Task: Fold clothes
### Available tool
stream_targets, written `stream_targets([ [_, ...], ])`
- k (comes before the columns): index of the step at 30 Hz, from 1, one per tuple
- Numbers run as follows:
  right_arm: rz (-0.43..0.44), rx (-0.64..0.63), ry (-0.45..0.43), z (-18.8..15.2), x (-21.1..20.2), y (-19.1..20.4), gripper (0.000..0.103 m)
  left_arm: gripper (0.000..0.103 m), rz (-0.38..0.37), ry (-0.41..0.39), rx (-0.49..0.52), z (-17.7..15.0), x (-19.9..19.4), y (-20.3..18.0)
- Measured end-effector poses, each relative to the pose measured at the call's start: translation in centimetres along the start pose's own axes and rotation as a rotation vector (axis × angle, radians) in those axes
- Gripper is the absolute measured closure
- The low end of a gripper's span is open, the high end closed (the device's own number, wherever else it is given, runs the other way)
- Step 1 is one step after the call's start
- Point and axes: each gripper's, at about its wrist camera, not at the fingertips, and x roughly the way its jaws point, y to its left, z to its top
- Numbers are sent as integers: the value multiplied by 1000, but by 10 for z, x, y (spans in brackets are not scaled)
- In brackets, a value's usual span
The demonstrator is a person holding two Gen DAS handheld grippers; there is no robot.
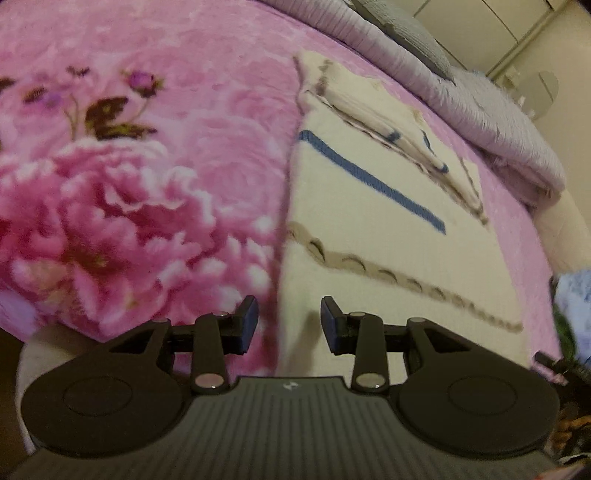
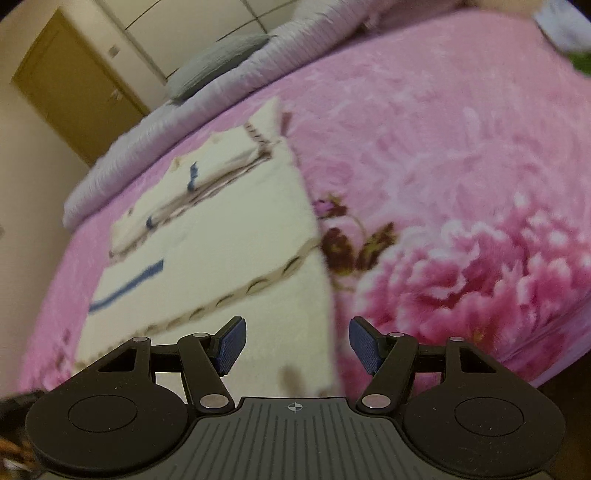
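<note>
A cream garment (image 1: 388, 236) with a blue stripe and a beige patterned band lies flat on the pink floral blanket (image 1: 129, 184), its far part folded over on itself. My left gripper (image 1: 289, 325) is open and empty, just above the garment's near left edge. In the right wrist view the same garment (image 2: 221, 266) lies left of centre on the blanket (image 2: 461, 184). My right gripper (image 2: 297, 347) is open and empty over the garment's near right edge.
A lilac quilt (image 1: 480, 110) and a grey pillow (image 1: 406, 33) lie along the far side of the bed. A bluish cloth (image 1: 576, 291) shows at the right edge. A brown door (image 2: 74, 81) and pale cabinets stand beyond the bed.
</note>
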Motion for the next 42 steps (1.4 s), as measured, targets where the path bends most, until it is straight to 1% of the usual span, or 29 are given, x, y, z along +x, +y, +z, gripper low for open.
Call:
stream_targets([
  [1,15,18,15,4,3,-6,38,64,-28,-7,-15,2,1,3],
  [4,54,52,46,13,11,-17,38,64,-82,-8,-39,7,3,7],
  [6,80,70,65,18,16,-24,38,65,-137,15,-38,8,7,7],
  [8,119,90,81,22,20,-29,38,65,-173,44,-33,8,12,5],
  [9,149,103,99,23,22,-31,42,65,-190,55,-31,7,13,6],
  [11,204,131,133,24,27,-36,56,65,-225,77,-26,5,16,6],
  [12,216,146,145,23,29,-39,57,65,-252,91,-47,5,18,10],
  [15,254,189,165,22,34,-48,60,65,-333,130,-154,3,25,26],
  [16,267,204,168,23,35,-51,60,69,-343,129,-185,3,28,29],
  [18,285,219,167,25,38,-54,60,70,-369,121,-246,4,34,35],
  [19,293,223,166,26,41,-53,60,70,-379,118,-256,6,37,34],
  [21,313,234,167,29,48,-51,60,71,-385,116,-246,9,43,30],
  [22,320,236,170,30,52,-49,60,79,-379,116,-222,11,45,26],
  [23,323,232,177,31,56,-46,65,84,-365,119,-196,11,46,23],
  [24,323,228,184,31,59,-43,72,95,-350,122,-171,11,47,21],
  [25,315,225,192,30,61,-42,77,95,-343,122,-165,11,46,22],
  [26,307,222,200,29,62,-41,84,96,-341,120,-166,9,45,23],
  [27,302,224,203,27,63,-40,86,97,-342,115,-172,8,44,26],
  [29,301,247,191,24,60,-44,89,97,-332,95,-167,6,39,27],
  [32,274,253,163,24,51,-43,91,98,-313,57,-111,11,27,18],
  [37,313,220,86,35,20,-28,93,98,-357,-36,-58,27,-4,3],
  [39,322,198,62,37,8,-21,93,98,-356,-53,-48,26,-14,0],
  [42,324,183,50,31,-3,-16,94,98,-349,-52,-49,16,-22,3],
])
